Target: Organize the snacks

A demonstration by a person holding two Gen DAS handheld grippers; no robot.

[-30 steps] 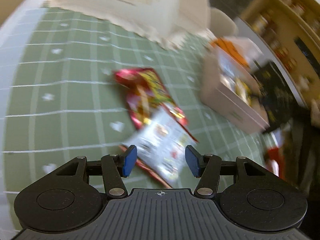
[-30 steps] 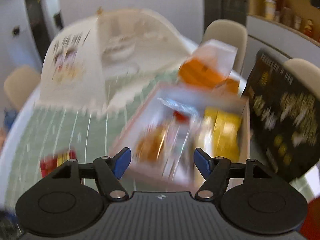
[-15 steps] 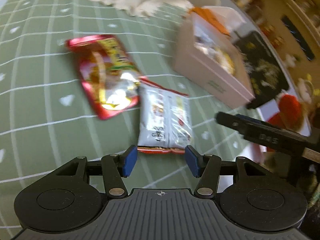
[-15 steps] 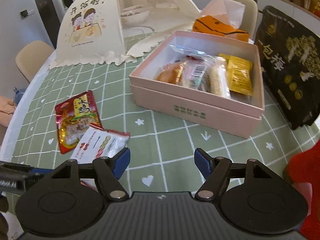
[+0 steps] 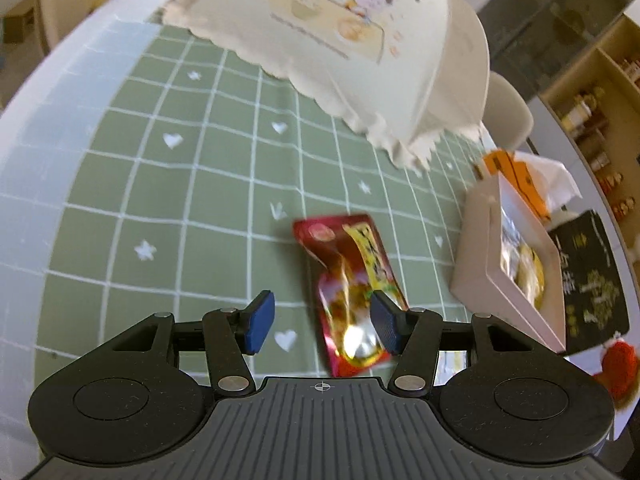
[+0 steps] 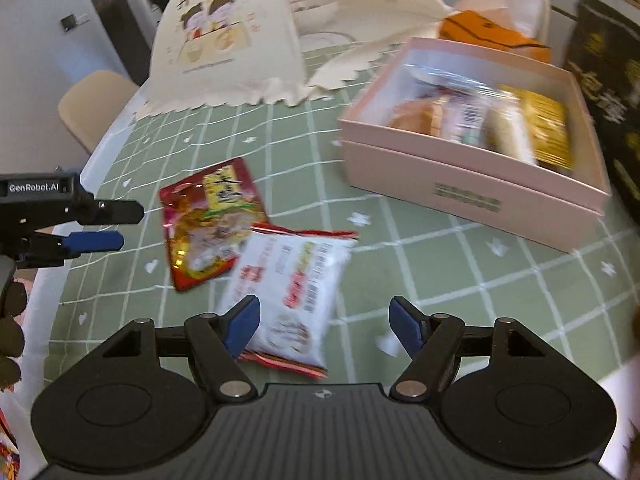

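Listing contents of a round table with a green grid tablecloth (image 5: 192, 184), as seen from both wrist cameras.

Item: red snack packet (image 6: 208, 220), flat on the cloth, printing blurred and unreadable. In the left wrist view its lower end lies behind the right-hand pad of the left gripper (image 5: 322, 324); whether the pad touches it cannot be told. Those jaws stand spread with nothing pinched.

Item: white snack packet (image 6: 290, 280) with red trim, flat on the cloth, overlapping the red packet's near corner. Its near end is cut off by the body of the right gripper (image 6: 324, 324), whose jaws are spread and grip nothing; the packet sits by the left-hand pad, contact unclear.

Item: pink box (image 6: 460, 188), open-topped, well to the right of both packets. Inside it: several wrapped snacks, smeared by motion blur; a gold wrapper shows at the far right, the rest indistinct.

Item: cream mesh food cover (image 6: 224, 52) with cartoon print, at the far side; dishes beneath are only faintly visible.

Item: orange tissue pack (image 6: 492, 36), behind the box, partly hidden.

Item: black bag (image 6: 604, 76) with gold print, cut off at the frame edge.
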